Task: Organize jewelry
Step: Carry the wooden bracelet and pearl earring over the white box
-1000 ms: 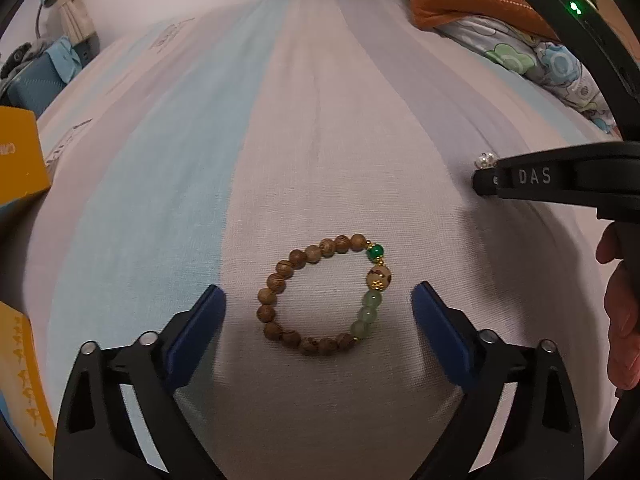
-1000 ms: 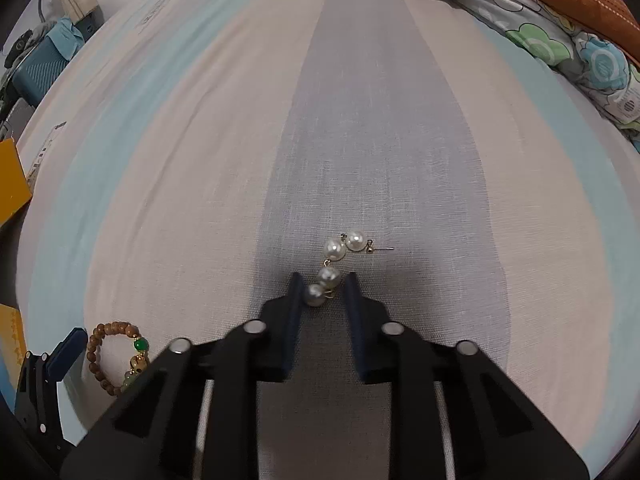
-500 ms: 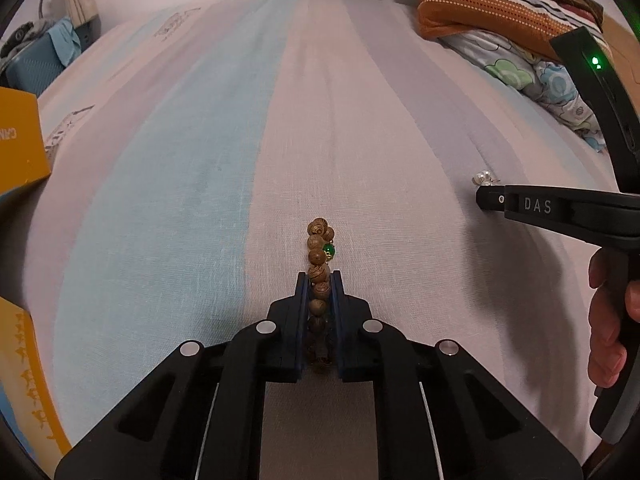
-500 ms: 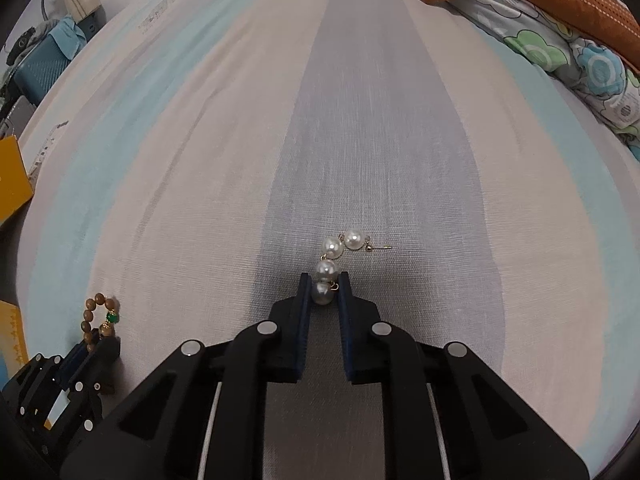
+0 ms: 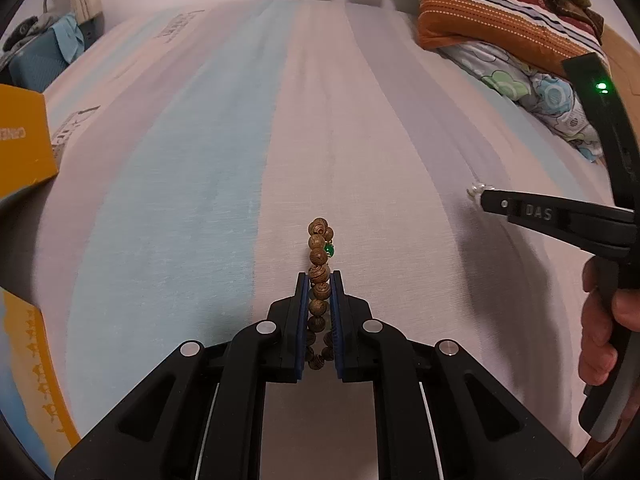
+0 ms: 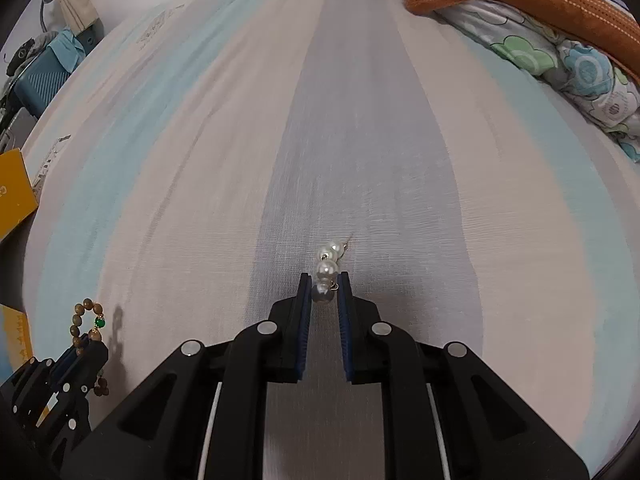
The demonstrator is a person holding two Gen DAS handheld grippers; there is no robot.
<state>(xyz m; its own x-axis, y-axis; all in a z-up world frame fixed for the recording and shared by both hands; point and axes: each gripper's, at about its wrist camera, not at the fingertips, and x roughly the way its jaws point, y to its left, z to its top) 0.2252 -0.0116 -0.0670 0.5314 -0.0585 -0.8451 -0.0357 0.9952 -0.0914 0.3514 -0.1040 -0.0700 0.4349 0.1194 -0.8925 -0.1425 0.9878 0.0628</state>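
My left gripper (image 5: 319,280) is shut on a wooden bead bracelet (image 5: 319,256) with a green bead. The bracelet is squeezed flat and sticks out ahead of the fingers, above the striped bedsheet (image 5: 224,184). My right gripper (image 6: 323,286) is shut on a pearl earring (image 6: 328,266). Its pearls and pin stick out past the fingertips, lifted off the sheet. The left gripper with the bracelet (image 6: 86,322) shows at the lower left of the right wrist view. The right gripper (image 5: 484,200) shows at the right of the left wrist view.
A yellow box (image 5: 22,140) stands at the left edge of the bed, with another yellow item (image 5: 36,364) lower left. Folded blankets and a floral quilt (image 5: 512,40) lie at the far right. A blue case (image 6: 40,80) sits beyond the bed, left.
My left gripper closed on the bracelet, squeezing it flat, and raised it. My right gripper closed on the pearl earring and lifted it off the sheet.
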